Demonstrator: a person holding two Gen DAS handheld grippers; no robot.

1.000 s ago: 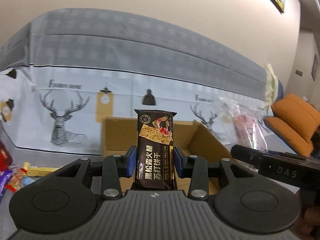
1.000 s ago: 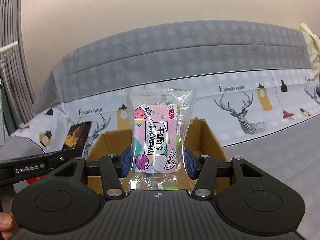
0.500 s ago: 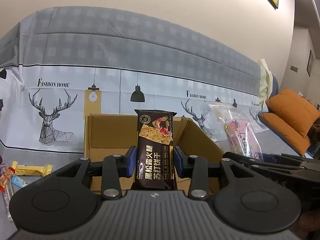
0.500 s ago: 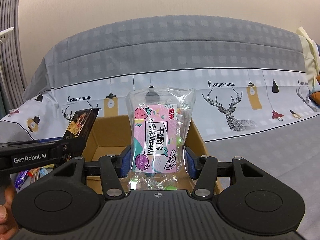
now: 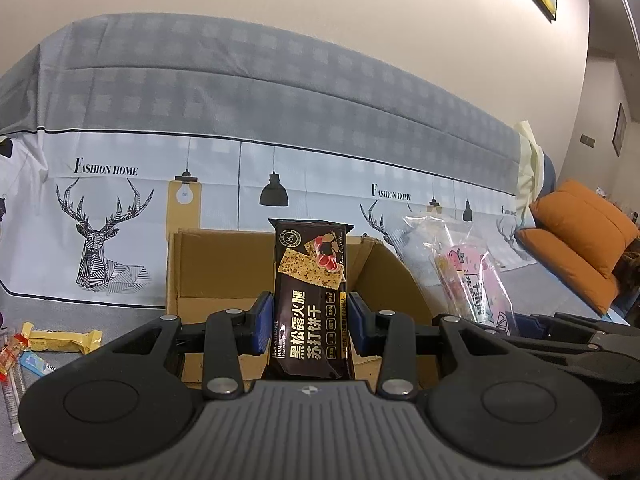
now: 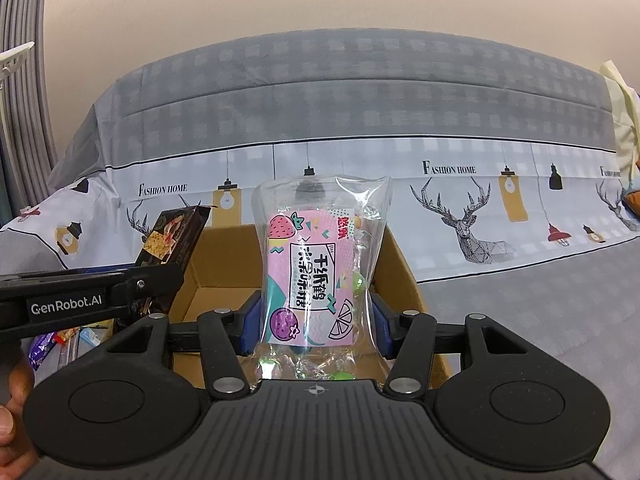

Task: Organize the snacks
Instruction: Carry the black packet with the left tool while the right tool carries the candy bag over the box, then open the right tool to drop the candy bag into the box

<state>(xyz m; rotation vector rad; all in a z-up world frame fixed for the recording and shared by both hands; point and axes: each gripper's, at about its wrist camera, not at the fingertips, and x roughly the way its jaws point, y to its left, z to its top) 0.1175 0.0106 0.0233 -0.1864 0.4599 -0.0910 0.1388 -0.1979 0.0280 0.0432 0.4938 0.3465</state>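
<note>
Snacks are in both your tongs now, and the cardboard box sits open just past them. Your left tongs squeeze a dark cracker pack, standing straight up between the blue pads. Your right tongs squeeze a clear candy bag with a pink label, also standing up. Both snacks hang in front of the box, not in it yet. I think you are partway: these two still need to go in. More small snacks lie on the grey sofa seat, left of your left tongs, so there is more to pick up. The part of the box floor you can see looks bare.
</note>
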